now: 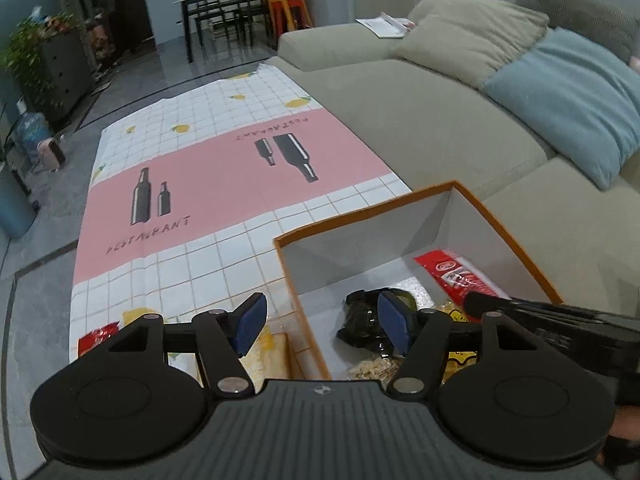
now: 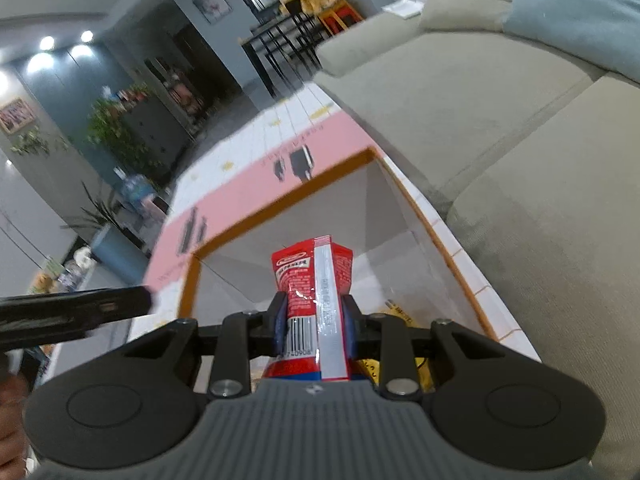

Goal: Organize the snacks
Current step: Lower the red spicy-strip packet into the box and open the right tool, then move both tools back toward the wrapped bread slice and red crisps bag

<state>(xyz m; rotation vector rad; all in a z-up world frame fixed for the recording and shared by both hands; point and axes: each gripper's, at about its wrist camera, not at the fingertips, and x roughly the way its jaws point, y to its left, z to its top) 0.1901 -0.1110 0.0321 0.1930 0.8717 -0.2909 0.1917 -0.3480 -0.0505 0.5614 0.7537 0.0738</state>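
An orange-rimmed white box stands on the table's near right part. My left gripper hovers over the box's left wall, open, with nothing between its blue pads. Under it in the box lie a black packet, yellow packets and a pale snack bag. My right gripper is shut on a red snack packet, held upright over the box. The same red packet shows at the box's right side. A yellow packet lies below it.
A checked and pink tablecloth covers the table. Outside the box lie a red packet and a pale yellow packet. A beige sofa with cushions runs along the right. Dining chairs stand far back.
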